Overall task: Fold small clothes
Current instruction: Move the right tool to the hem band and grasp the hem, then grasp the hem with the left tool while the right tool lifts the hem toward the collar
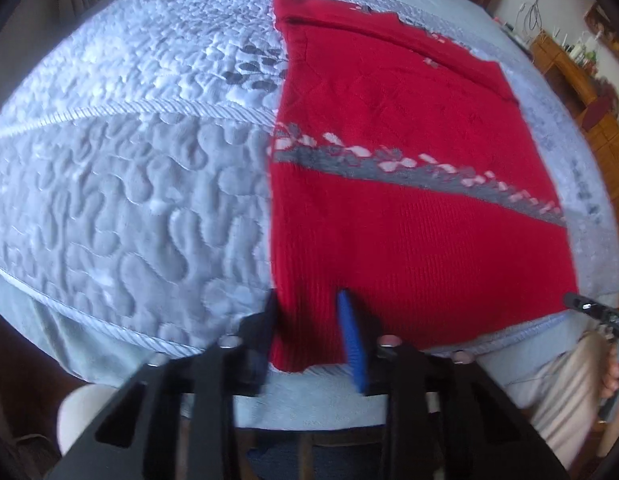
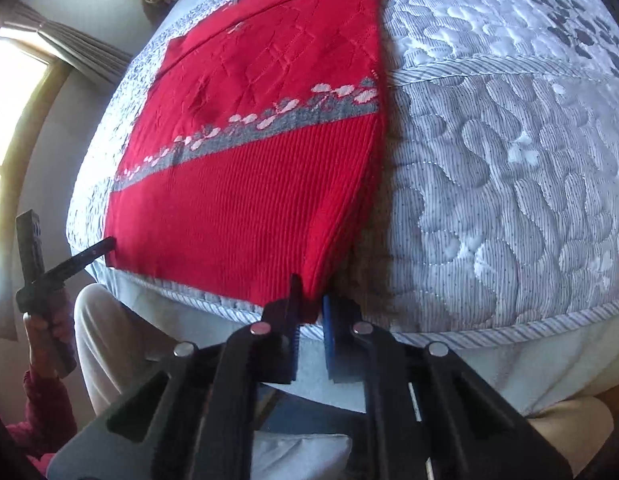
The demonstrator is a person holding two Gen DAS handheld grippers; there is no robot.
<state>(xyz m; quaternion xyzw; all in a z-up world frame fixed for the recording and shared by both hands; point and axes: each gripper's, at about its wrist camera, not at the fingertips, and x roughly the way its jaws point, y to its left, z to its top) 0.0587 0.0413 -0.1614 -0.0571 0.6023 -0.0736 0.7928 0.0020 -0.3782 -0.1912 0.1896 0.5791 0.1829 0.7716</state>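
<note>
A red knitted sweater (image 1: 409, 168) with a grey and white patterned band lies flat on a quilted grey mattress (image 1: 129, 168); it also shows in the right wrist view (image 2: 249, 168). My left gripper (image 1: 309, 300) straddles the sweater's near left hem corner, jaws spread wide with cloth between them. My right gripper (image 2: 309, 304) is shut on the near right hem corner, which is pinched and slightly lifted. The right gripper's tip shows at the hem in the left wrist view (image 1: 577, 302), and the left gripper shows in the right wrist view (image 2: 105, 246).
The mattress edge (image 2: 469, 332) runs just in front of both grippers. The person's legs in light trousers (image 2: 109, 340) stand against it. A wooden cabinet (image 1: 589, 92) stands at the far right, a curtained window (image 2: 17, 100) at the left.
</note>
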